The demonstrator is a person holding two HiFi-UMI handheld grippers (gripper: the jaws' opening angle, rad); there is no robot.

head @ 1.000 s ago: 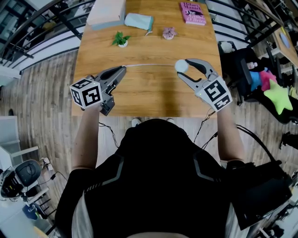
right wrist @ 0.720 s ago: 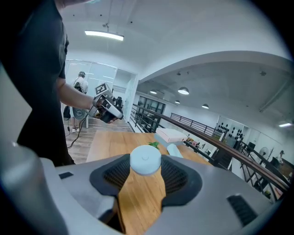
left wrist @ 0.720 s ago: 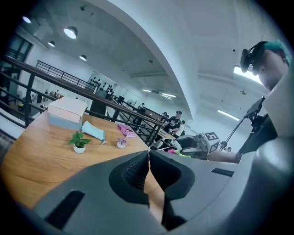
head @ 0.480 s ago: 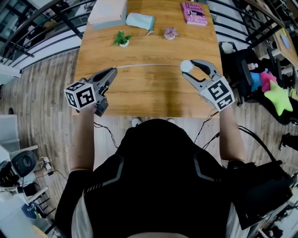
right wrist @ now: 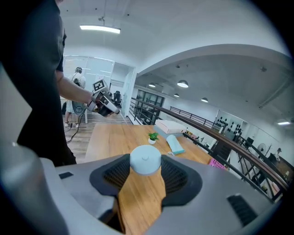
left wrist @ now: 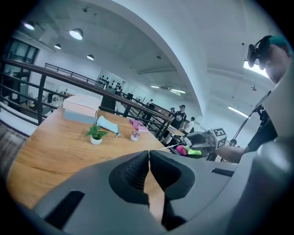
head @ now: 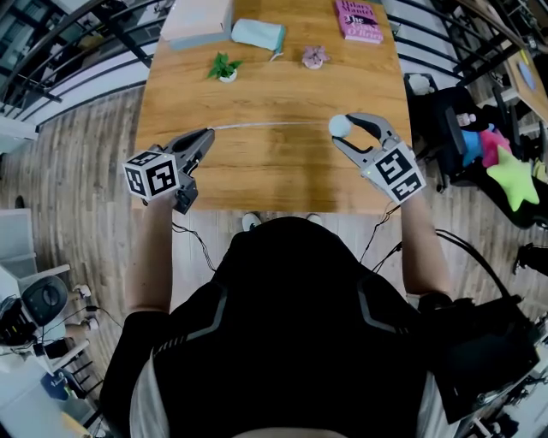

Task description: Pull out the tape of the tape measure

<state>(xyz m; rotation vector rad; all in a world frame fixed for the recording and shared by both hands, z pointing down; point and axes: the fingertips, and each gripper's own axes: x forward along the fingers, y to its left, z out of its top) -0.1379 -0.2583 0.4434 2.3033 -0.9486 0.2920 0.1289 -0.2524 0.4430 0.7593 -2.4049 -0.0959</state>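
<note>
In the head view a round pale-blue tape measure (head: pixel 340 126) sits between the jaws of my right gripper (head: pixel 343 130), which is shut on its case above the wooden table (head: pixel 274 171). A thin tape (head: pixel 270 123) runs left from it to my left gripper (head: pixel 208 134), which is shut on the tape's end near the table's left edge. The right gripper view shows the tape measure (right wrist: pixel 145 159) pressed between both pads, with the left gripper (right wrist: pixel 103 103) far off. In the left gripper view the jaws meet at my left gripper (left wrist: pixel 149 158); the tape's end there is hidden.
At the far side of the table stand a small potted plant (head: pixel 223 68), a pale-blue pouch (head: pixel 257 36), a small pink ornament (head: pixel 313 57), a pink book (head: pixel 360 19) and a flat box (head: pixel 199 20). A chair with soft toys (head: pixel 505 175) stands to the right.
My left gripper has moved left and nearer to the table's front edge, and the drawn-out tape is longer. The right gripper has shifted slightly with the tape measure.
</note>
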